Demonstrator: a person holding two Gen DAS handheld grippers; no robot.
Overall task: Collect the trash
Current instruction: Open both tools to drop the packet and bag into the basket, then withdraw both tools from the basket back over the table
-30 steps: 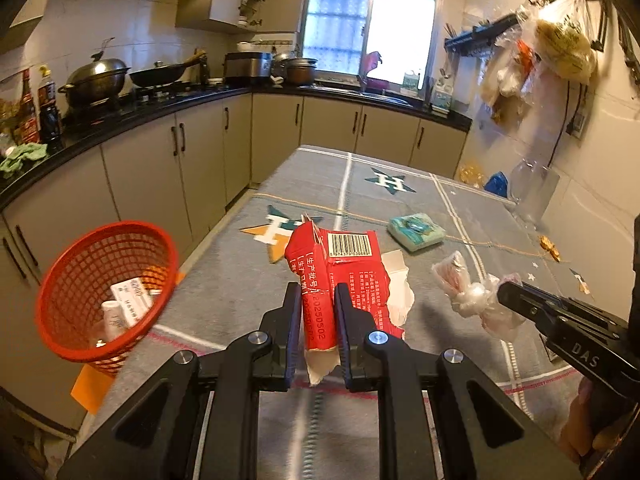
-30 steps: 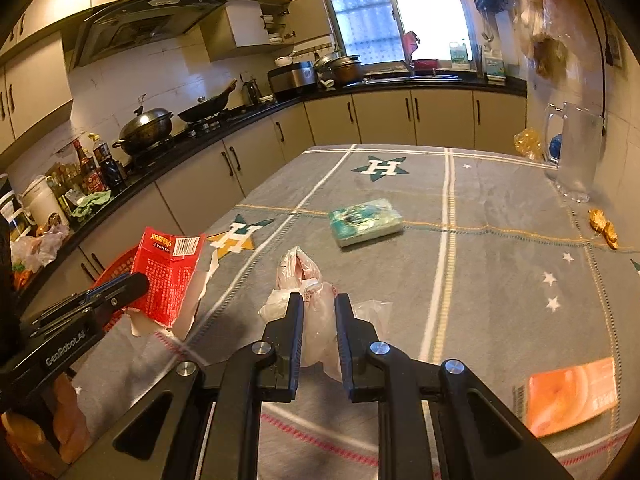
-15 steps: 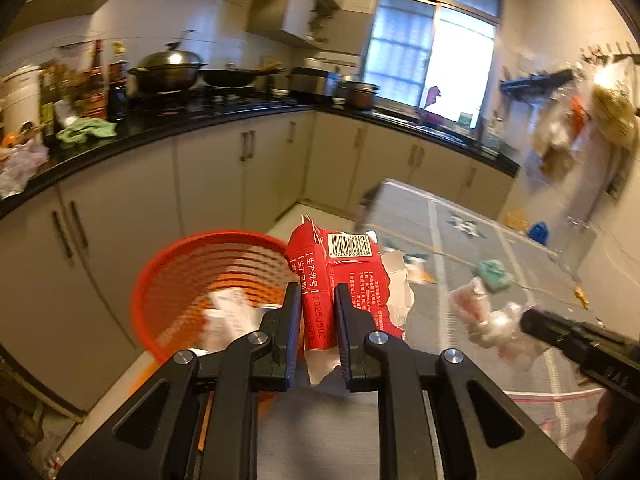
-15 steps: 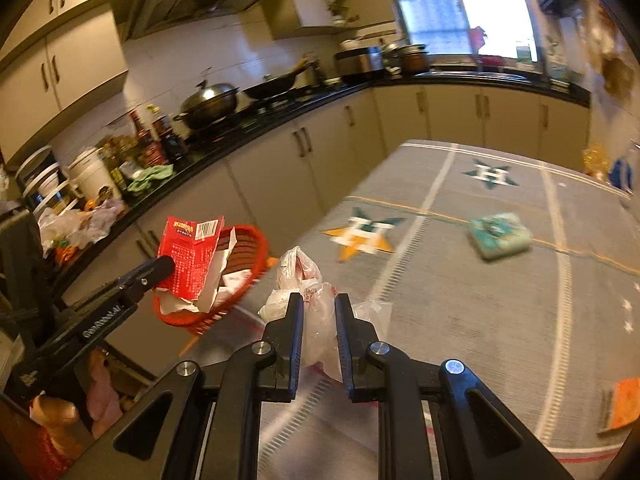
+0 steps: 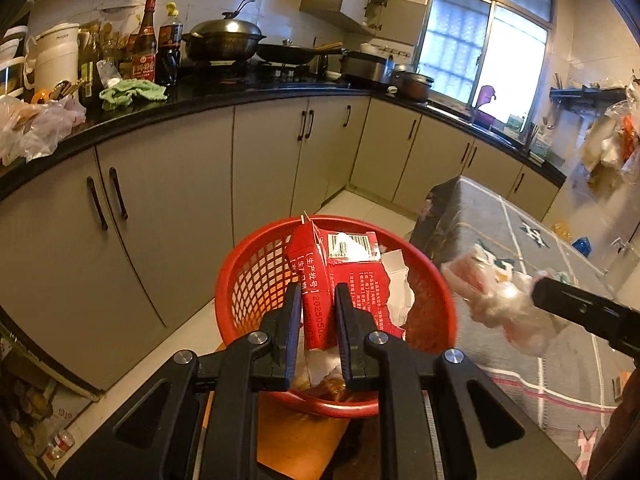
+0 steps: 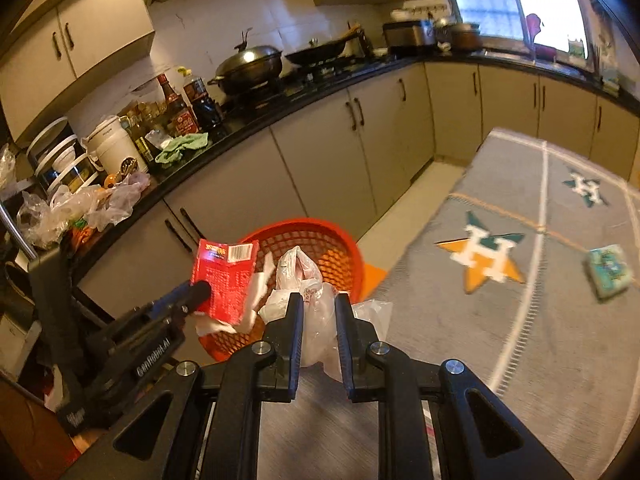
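My left gripper (image 5: 317,298) is shut on a torn red carton (image 5: 340,276) with a barcode and holds it over the red mesh basket (image 5: 248,280) on the floor. The carton also shows in the right wrist view (image 6: 224,280), over the basket (image 6: 340,248). My right gripper (image 6: 317,308) is shut on a crumpled clear plastic bag (image 6: 308,292), held near the basket's edge by the table corner. The bag also shows in the left wrist view (image 5: 500,304).
A grey star-patterned table (image 6: 520,320) lies to the right with a green packet (image 6: 610,270) on it. Beige cabinets (image 5: 180,208) under a black counter crowded with pots and bottles (image 5: 160,52) stand behind the basket. An orange board (image 5: 296,432) lies under the basket.
Both grippers have swung left from over the table toward the basket, each still holding its trash. The red carton now hangs over the basket.
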